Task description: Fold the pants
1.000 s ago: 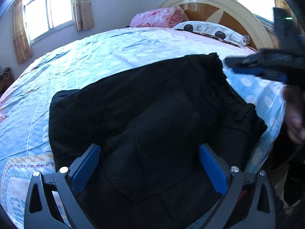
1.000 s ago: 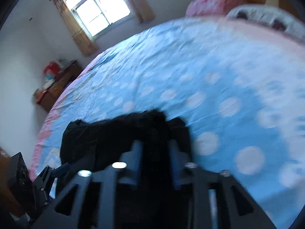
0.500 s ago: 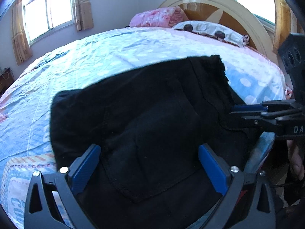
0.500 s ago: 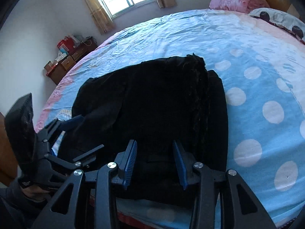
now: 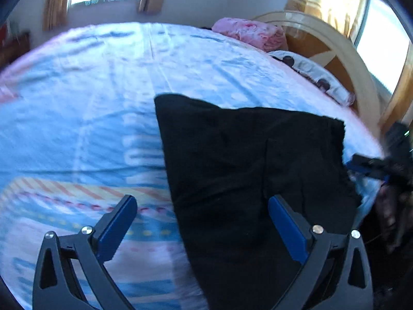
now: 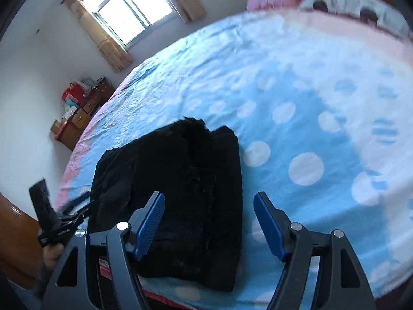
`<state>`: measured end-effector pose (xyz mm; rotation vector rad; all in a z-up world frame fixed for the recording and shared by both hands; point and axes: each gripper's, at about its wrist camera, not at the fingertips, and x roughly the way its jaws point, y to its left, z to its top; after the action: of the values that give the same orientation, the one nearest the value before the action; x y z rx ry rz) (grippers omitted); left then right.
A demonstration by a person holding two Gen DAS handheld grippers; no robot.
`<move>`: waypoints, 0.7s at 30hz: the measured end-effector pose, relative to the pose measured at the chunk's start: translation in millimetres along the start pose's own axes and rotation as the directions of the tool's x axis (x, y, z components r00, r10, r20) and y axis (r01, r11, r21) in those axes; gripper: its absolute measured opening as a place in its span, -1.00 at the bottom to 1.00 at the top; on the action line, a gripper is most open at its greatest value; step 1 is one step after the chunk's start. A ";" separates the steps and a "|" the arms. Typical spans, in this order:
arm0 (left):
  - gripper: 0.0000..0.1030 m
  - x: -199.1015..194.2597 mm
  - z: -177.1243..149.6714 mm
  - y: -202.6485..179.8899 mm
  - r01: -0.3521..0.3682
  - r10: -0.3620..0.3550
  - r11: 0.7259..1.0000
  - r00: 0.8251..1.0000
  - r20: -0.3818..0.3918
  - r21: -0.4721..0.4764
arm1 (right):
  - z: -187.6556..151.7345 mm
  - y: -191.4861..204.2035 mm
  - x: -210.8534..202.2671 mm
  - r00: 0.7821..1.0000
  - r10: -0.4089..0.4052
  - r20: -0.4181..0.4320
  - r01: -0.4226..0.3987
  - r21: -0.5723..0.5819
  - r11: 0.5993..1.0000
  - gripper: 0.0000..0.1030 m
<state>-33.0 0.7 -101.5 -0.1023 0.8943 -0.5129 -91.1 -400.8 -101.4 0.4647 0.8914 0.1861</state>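
While both views are smeared by motion blur, the black pants [image 5: 253, 170] read clearly as a folded dark block lying on the blue dotted bedsheet [image 6: 296, 103] near the bed's front edge. In the right wrist view their near end runs down to the edge of the mattress, and seams or pockets are lost in the blackness. The left gripper [image 5: 202, 226] is spread wide with nothing between its blue pads; its right finger stands over the cloth, its left finger over bare sheet, and whether either touches the fabric cannot be told. The right gripper [image 6: 209, 222] is likewise splayed apart and empty, its left pad above the pants, its right pad above the sheet. At the right border of the left wrist view the other tool is only a dark blur. A pink pillow [image 5: 250, 35] and a spotted pillow [image 5: 309, 75] lie by the wooden headboard [image 5: 343, 51], partly cut off. A cluttered cabinet [image 6: 80, 111] stands by the wall.
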 end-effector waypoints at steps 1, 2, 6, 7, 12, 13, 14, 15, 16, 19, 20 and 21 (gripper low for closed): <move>1.00 1.7 -0.2 0.2 0.016 -0.016 1.000 1.000 0.007 -0.006 | 1.1 -2.7 5.6 1.000 0.012 -0.014 -0.011 0.011 1.000 0.41; 1.00 3.2 0.3 -1.5 0.010 -0.010 1.000 1.000 0.012 0.002 | 1.2 -3.9 9.1 1.000 0.024 -0.019 -0.024 0.013 1.000 0.41; 1.00 12.0 4.3 -10.9 0.002 -0.002 0.999 1.000 0.000 0.034 | -0.1 1.9 13.8 1.000 0.015 -0.019 -0.015 -0.018 1.000 0.41; 1.00 13.6 7.0 -13.8 0.001 -0.001 0.999 1.000 -0.005 0.033 | -1.4 4.4 16.1 1.000 0.010 -0.022 -0.011 -0.030 0.999 0.41; 1.00 13.7 10.7 -9.5 0.025 -0.025 1.000 0.999 -0.020 0.013 | -3.8 16.9 25.9 0.999 0.010 -0.031 -0.013 -0.084 0.996 0.44; 1.00 16.1 13.0 -10.0 0.053 -0.052 0.999 0.998 -0.020 0.007 | -4.0 16.6 26.9 0.999 0.017 -0.028 -0.019 -0.085 0.996 0.44; 1.00 18.8 14.1 -12.2 0.075 -0.075 0.997 0.997 -0.020 0.000 | -3.3 16.5 27.6 0.999 0.022 -0.026 -0.024 -0.083 0.996 0.44; 1.00 20.6 13.0 -15.2 0.076 -0.076 0.997 0.997 -0.015 -0.001 | -2.4 15.6 30.7 0.999 0.023 -0.025 -0.024 -0.080 0.997 0.44; 1.00 23.2 11.5 -21.0 0.051 -0.051 0.999 0.999 -0.012 0.018 | -2.6 16.4 33.7 1.000 0.013 -0.026 -0.015 -0.086 0.996 0.44; 0.93 24.8 12.0 -27.8 0.010 -0.010 1.000 1.000 -0.006 0.026 | -6.2 31.0 40.7 0.997 -0.072 -0.019 0.068 -0.166 0.984 0.41; 0.65 22.9 12.1 -27.7 -0.009 0.008 1.000 1.000 0.004 0.020 | -7.0 34.1 39.2 0.996 -0.088 -0.012 0.084 -0.173 0.981 0.27; 0.52 19.3 10.7 -27.3 -0.028 0.027 0.999 0.999 0.016 0.022 | -7.6 35.3 37.2 0.996 -0.085 -0.010 0.082 -0.177 0.981 0.08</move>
<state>-25.4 -33.5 -100.6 -0.0740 0.8736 -0.4953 -72.8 -354.4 -115.3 0.2603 0.9008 0.1905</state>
